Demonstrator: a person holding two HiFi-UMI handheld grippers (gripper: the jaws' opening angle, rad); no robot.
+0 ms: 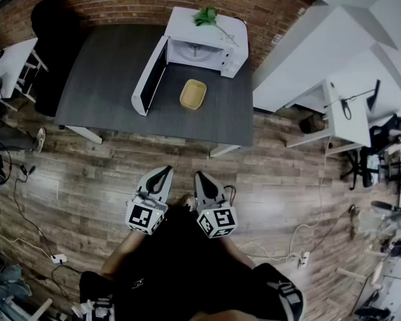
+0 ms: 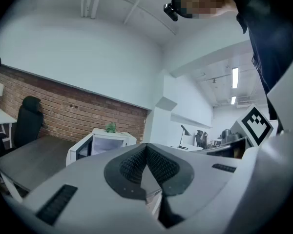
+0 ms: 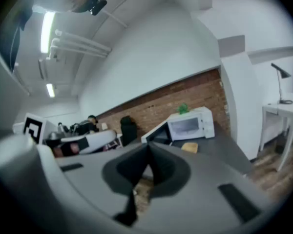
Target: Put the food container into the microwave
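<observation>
The left gripper (image 1: 166, 171) is held low, its 2 jaws pressed together on nothing. The right gripper (image 1: 200, 177) beside it is the same. Far ahead, the yellow food container (image 1: 193, 93) sits on the dark table (image 1: 100, 79), just in front of the white microwave (image 1: 210, 45) with its open door (image 1: 149, 77).

Lower part of microwave (image 2: 110, 141) behind left gripper (image 2: 146, 150); contents of food container (image 1: 193, 93) too small.

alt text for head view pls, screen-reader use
Yellow container sits on a dark table in front of a white microwave with its door open. The left tool and right tool, both shut and empty, are held over wood floor, short of the table.
</observation>
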